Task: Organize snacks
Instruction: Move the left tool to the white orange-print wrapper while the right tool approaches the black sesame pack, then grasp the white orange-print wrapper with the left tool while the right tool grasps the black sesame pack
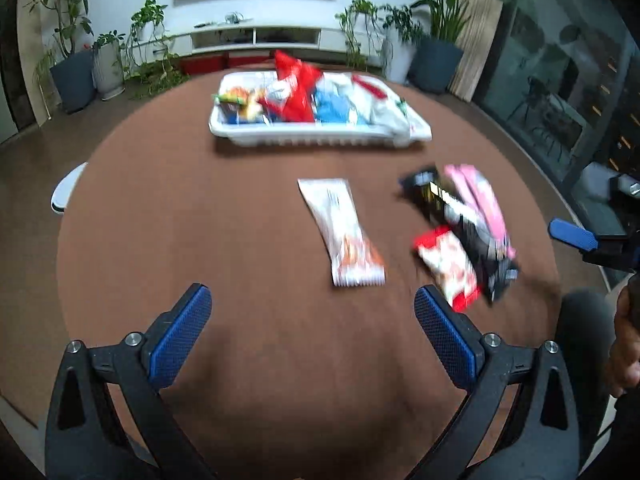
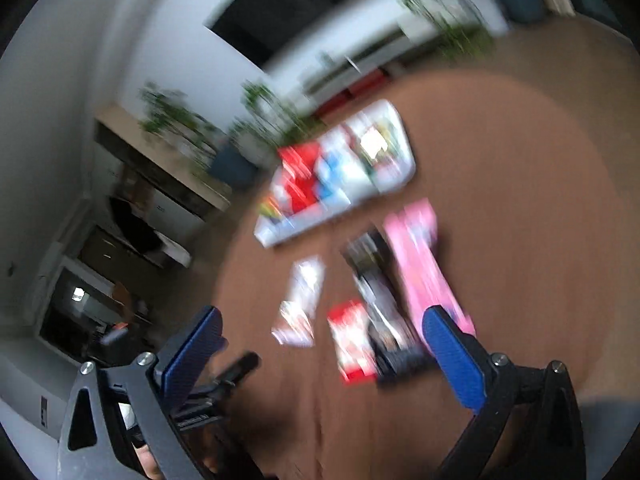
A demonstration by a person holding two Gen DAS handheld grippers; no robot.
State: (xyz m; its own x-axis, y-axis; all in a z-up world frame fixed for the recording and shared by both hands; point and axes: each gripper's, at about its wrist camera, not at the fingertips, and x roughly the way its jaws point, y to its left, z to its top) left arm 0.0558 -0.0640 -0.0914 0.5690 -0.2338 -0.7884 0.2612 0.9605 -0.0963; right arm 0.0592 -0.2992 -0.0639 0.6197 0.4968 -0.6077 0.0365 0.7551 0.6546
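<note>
1. Round brown table [image 1: 200, 220], matte, faintly grained.
2. White plastic tray [image 1: 320, 138] with ribbed wall at far side, heaped with glossy snack packets [image 1: 298, 92] in red, blue, white.
3. Nearer, loose: long white wrapper [image 1: 340, 228] at centre; pink, black and red-white packs [image 1: 464, 232] overlapping, right.
4. Print too blurred to read.
5. Left tool [image 1: 312, 332] spread wide, empty.
6. Right tool [image 2: 320, 356] likewise wide, gripping nothing; blue textured pads.
</note>
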